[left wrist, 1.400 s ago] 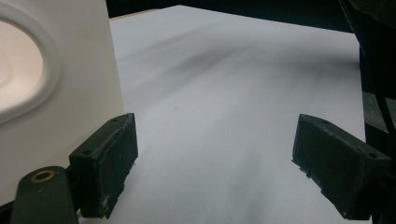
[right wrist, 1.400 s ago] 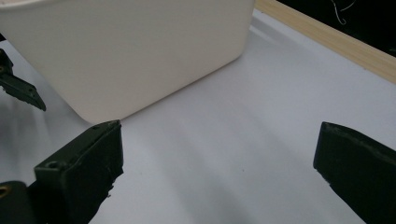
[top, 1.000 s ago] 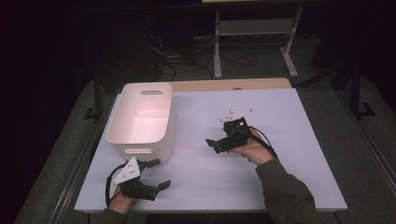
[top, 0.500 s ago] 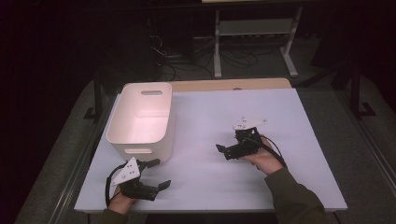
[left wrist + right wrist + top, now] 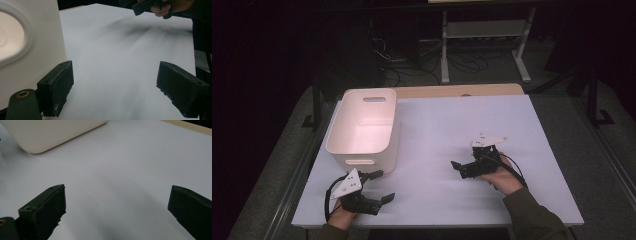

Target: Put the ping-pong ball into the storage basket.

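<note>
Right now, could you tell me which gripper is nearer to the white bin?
Left. The left gripper sits just beside the white bin's near end; the right gripper is well off to its side.

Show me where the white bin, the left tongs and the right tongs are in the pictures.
white bin [image 5: 343, 144]: high view, on its left rim.
left tongs [image 5: 381, 186]: high view, midway between the two open tips.
right tongs [image 5: 117, 212]: right gripper view, midway between its two black jaws.
</note>
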Action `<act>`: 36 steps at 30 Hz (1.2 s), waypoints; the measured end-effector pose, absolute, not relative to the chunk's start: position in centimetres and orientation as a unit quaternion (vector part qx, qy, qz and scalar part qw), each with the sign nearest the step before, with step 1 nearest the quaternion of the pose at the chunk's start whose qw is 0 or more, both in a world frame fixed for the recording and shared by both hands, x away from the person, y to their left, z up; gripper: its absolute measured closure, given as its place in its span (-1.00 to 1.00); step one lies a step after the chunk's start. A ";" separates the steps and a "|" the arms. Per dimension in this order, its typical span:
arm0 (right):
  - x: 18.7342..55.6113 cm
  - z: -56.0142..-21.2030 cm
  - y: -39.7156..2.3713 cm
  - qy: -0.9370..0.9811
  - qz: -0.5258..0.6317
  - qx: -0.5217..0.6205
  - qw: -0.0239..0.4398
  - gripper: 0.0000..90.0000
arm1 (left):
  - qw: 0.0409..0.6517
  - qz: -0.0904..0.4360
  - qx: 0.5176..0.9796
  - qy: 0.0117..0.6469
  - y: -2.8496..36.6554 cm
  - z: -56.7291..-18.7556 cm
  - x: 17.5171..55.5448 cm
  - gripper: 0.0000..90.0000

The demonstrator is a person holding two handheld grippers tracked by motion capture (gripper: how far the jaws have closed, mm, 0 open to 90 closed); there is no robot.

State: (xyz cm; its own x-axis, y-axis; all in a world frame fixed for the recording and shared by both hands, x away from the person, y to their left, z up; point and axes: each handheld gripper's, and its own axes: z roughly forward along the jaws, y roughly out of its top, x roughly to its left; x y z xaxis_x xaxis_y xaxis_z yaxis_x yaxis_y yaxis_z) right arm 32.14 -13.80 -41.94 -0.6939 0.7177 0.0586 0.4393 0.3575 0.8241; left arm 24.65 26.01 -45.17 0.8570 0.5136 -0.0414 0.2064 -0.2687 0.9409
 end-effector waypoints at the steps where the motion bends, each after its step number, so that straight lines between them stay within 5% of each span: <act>1: 31.9 -42.0 -14.0 0.808 0.439 0.360 0.158 -0.98 | 0.559 0.138 0.785 0.229 26.0 -45.2 24.6 -0.69; 36: 27.5 -44.2 -19.3 0.786 0.433 0.402 0.180 -0.99 | 0.559 0.139 0.785 0.229 26.0 -45.2 24.6 -0.69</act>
State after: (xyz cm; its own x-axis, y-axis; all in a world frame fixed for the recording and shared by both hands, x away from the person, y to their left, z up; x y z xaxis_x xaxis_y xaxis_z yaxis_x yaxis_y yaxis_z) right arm 27.49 -19.26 -44.20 -0.6109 0.7890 0.0651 0.4763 0.3006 0.8263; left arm 24.63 25.98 -45.18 0.8563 0.5151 -0.0381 0.2049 -0.2709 0.9405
